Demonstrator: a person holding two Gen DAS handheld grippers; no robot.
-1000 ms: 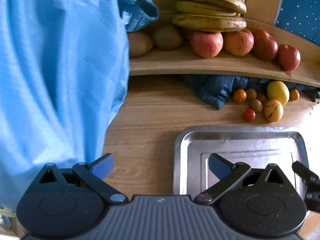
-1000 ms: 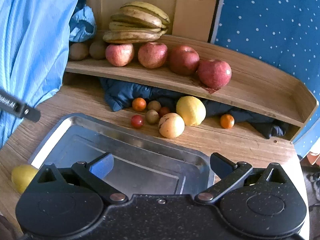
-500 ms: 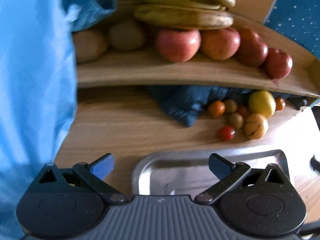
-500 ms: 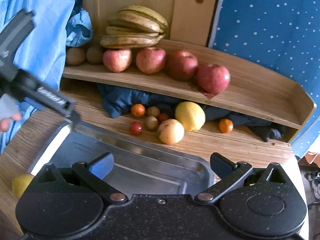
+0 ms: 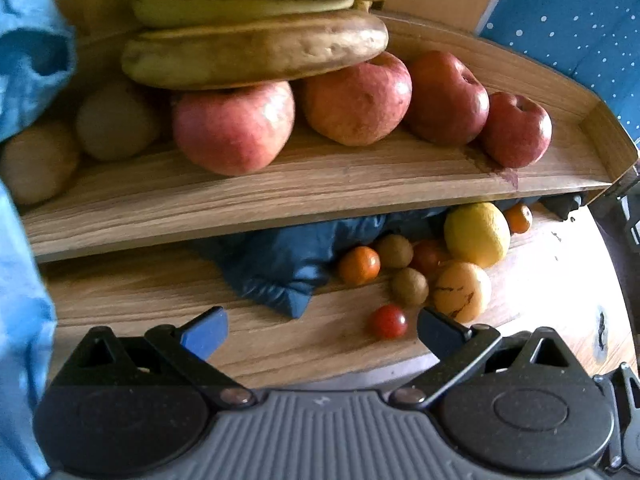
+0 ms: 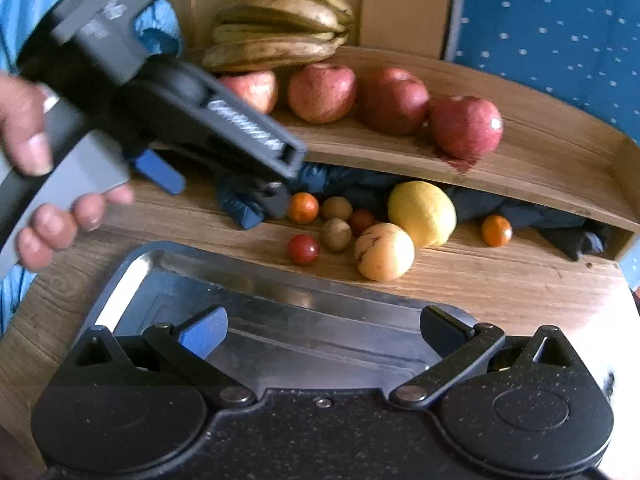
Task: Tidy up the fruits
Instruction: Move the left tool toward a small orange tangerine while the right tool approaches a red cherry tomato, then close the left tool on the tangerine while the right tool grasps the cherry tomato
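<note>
Small fruits lie on the wooden table under a shelf: a red cherry tomato [image 5: 388, 322] [image 6: 303, 249], an orange tomato [image 5: 359, 265] [image 6: 303, 207], two brown kiwis [image 5: 409, 286], a lemon [image 5: 477, 234] [image 6: 422, 213] and a pale streaked fruit [image 5: 462, 290] [image 6: 384, 251]. My left gripper [image 5: 322, 330] is open and empty, close in front of them. It appears in the right wrist view as the left gripper [image 6: 216, 184], held by a hand [image 6: 36, 160]. My right gripper [image 6: 322, 330] hangs open and empty over a steel tray [image 6: 132, 276].
The wooden shelf [image 5: 320, 184] [image 6: 520, 160] carries several red apples [image 5: 234, 126] [image 6: 466, 126], a bunch of bananas [image 5: 256, 52] [image 6: 280, 28] and brown fruits [image 5: 116, 122]. Dark blue cloth [image 5: 288, 264] lies under the shelf. Light blue fabric [image 5: 20, 280] hangs at left.
My left gripper has moved forward and right, off the tray and close to the shelf and small fruits. It now crosses the right wrist view. My right gripper has barely moved.
</note>
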